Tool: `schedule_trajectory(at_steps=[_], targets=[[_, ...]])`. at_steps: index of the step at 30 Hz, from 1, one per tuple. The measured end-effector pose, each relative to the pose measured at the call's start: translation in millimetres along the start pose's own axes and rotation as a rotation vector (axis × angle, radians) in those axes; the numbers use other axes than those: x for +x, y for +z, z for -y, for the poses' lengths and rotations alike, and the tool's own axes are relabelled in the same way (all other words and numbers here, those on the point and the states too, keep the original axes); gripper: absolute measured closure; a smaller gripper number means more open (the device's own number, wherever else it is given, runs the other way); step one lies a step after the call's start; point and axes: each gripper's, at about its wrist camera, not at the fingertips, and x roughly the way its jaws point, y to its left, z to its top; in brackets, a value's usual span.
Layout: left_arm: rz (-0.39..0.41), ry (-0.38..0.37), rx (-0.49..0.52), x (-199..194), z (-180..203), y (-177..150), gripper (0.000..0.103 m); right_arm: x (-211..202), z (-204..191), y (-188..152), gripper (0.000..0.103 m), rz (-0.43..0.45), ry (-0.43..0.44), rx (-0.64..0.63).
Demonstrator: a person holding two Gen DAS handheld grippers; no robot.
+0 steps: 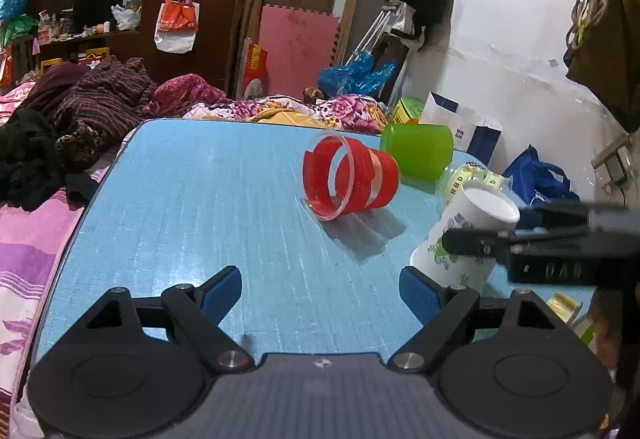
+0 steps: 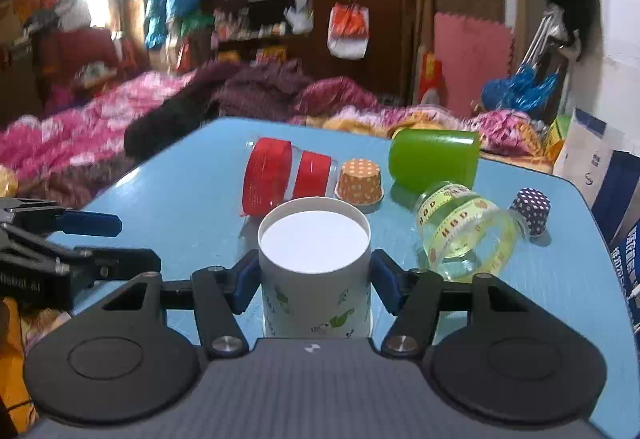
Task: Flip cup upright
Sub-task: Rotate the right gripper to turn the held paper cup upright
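The jaws of our right gripper (image 2: 314, 281) are closed onto the wall of the white paper cup (image 2: 314, 271), one blue pad on each side, while the jaws of our left gripper (image 1: 320, 293) stand wide apart with nothing between them, low over the near edge of the blue desk (image 1: 200, 199). The cup is held tilted near the desk's near right part; what faces the camera looks like a flat white disc, and we cannot tell for certain whether it is the base or the mouth. We judge the main risk to be the soft paper wall buckling under the pads, so that the cup slips or drops during the turn. A wide swing could also strike the clear taped cup (image 2: 466, 231) lying just beside it, or the red banded cup (image 2: 286, 175) beyond, and send them rolling toward the desk's edge. Setting the cup down tilted may tip it over again.
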Motion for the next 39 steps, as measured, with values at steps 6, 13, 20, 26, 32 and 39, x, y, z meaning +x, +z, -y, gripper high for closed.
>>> schedule_trajectory(at_steps=[6,13,20,26,32,39], targets=[[-0.005,-0.01,-0.012,0.9,-0.8,-1.8,0.015,2.2,-0.4,47.3,0.043,-0.219,0.05,-0.052],[-0.022,-0.032,0.001,2.8,1.3,-3.9,0.015,47.5,2.2,66.4,0.042,-0.454,0.079,-0.038],[-0.03,-0.035,0.018,5.7,1.0,-7.6,0.015,38.1,7.5,64.2,0.042,-0.364,0.046,-0.021],[-0.033,-0.037,0.003,10.1,2.6,-7.1,0.015,3.9,0.0,44.4,0.042,-0.104,-0.074,-0.063],[-0.027,-0.036,-0.017,13.1,-1.5,-9.9,0.015,-20.9,-19.0,-21.6,0.041,0.202,-0.135,-0.009],[-0.016,-0.032,-0.035,9.1,-8.2,-10.1,0.015,-23.9,-46.0,-64.4,0.041,0.339,-0.239,-0.066]])
